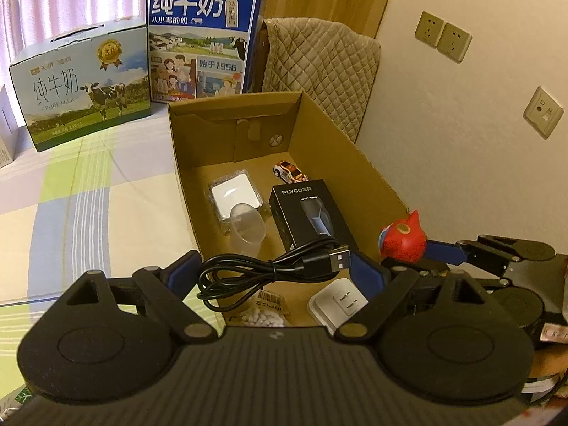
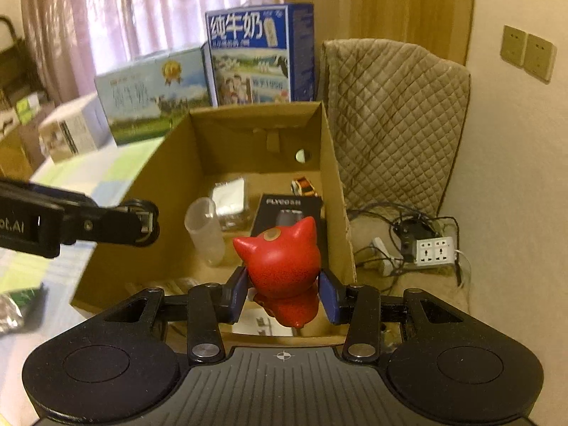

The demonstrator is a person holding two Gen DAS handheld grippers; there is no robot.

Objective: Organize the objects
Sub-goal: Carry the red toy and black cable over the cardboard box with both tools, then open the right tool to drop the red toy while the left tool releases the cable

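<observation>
An open cardboard box [image 1: 355,149] [image 2: 333,177] lies on a checked cloth. My left gripper [image 1: 277,273] hangs over the box's near end, shut on a coiled black USB cable [image 1: 269,269]. Inside the box lie a black FLYCO box [image 1: 309,213], a clear plastic cup [image 1: 245,227], a white packaged square [image 1: 234,195], a toy car [image 1: 289,172], a white plug adapter [image 1: 337,301] and a bag of white pellets [image 1: 266,316]. My right gripper [image 2: 284,296] is shut on a red horned figurine [image 2: 284,266] [image 1: 403,241] above the box's near right corner.
Two milk cartons [image 1: 88,85] [image 1: 202,39] stand behind the box. A quilted chair [image 2: 394,124] sits to the right. On the floor lies a power strip with tangled cables [image 2: 433,250]. Wall sockets [image 1: 443,37] are on the right wall. Striped cloth [image 1: 88,213] stretches left of the box.
</observation>
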